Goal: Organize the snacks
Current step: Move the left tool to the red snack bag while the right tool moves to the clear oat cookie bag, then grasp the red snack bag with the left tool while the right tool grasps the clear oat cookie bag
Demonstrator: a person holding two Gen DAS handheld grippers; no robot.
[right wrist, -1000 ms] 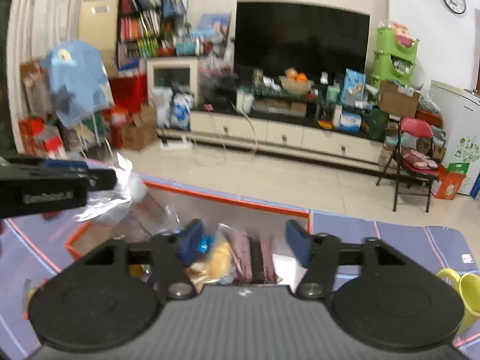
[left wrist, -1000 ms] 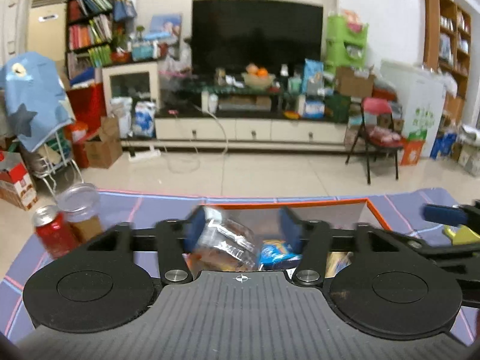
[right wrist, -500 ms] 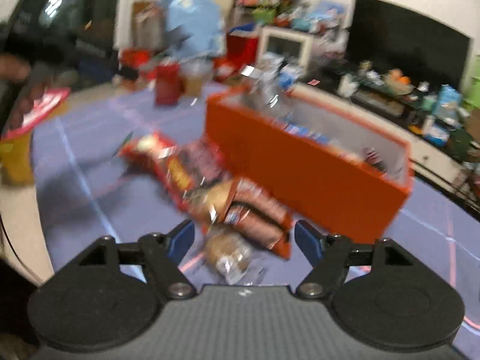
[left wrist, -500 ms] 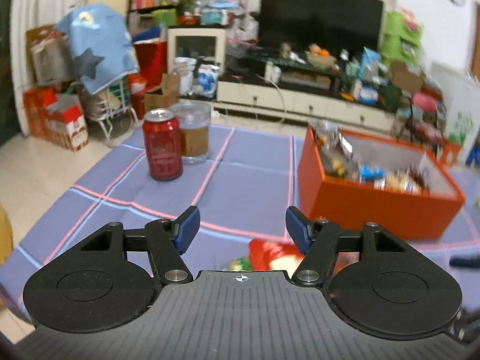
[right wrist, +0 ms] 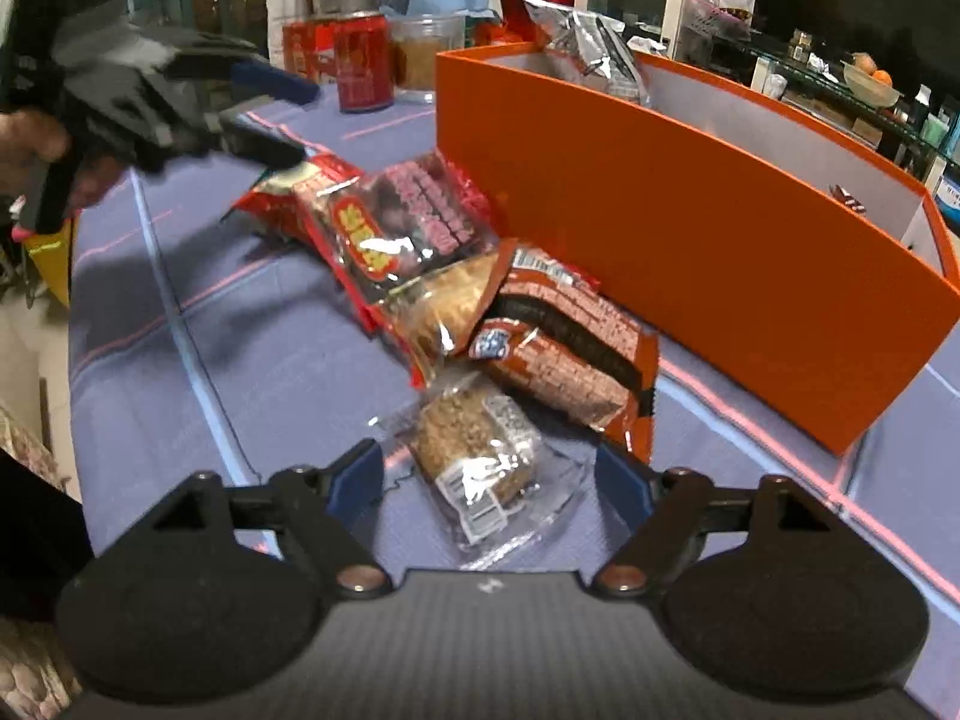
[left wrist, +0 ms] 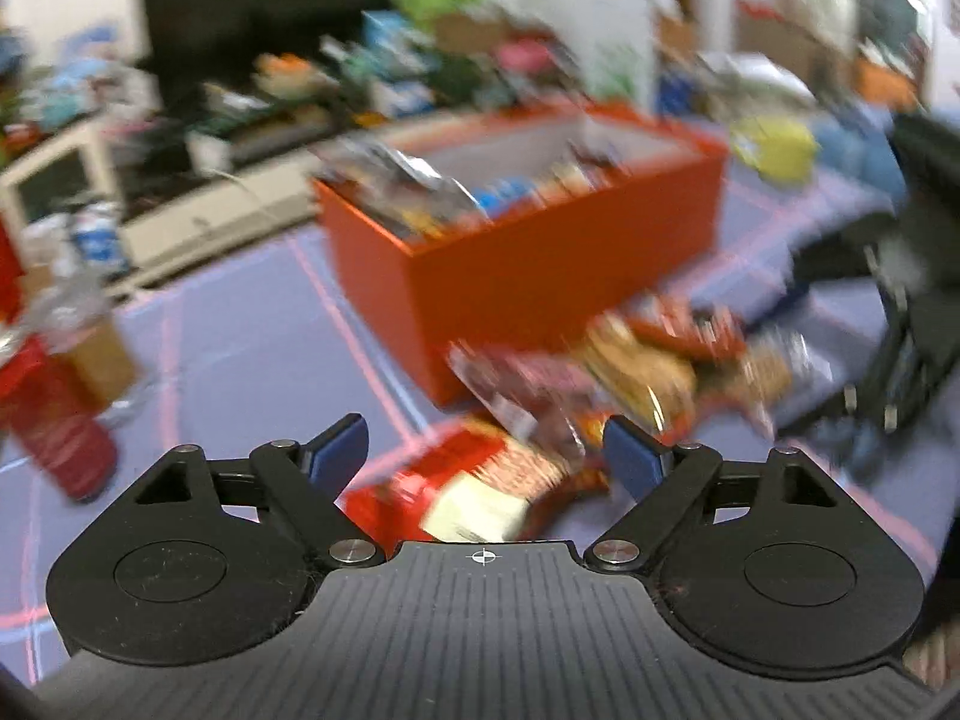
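A purple cloth with pink lines [right wrist: 180,360] covers the table, and on it, to the right and far side, stands the orange box [right wrist: 690,228], already holding several packets, a silver bag [right wrist: 582,54] sticking up at its far left corner. Against the box's near wall lies a row of loose snacks: a red packet [right wrist: 408,222] at the far left end, a brown-and-red wrapper [right wrist: 564,348] in the middle, and nearest, a clear-wrapped grain bar [right wrist: 480,456]. A red can [right wrist: 363,69] and a clear jar [right wrist: 426,54] stand farther off to the left. The right gripper [right wrist: 489,480] has its jaws opening, the grain bar between them but unpressed. The left gripper [left wrist: 486,456], jaws also opening and empty, hangs over a red bag [left wrist: 462,492] at the row's end; that view is blurred. The likely risks: the packets overlap, so a pinch on one may drag its neighbour; the slick, loose film may slip from the pads; and both tools working the same short row could collide.
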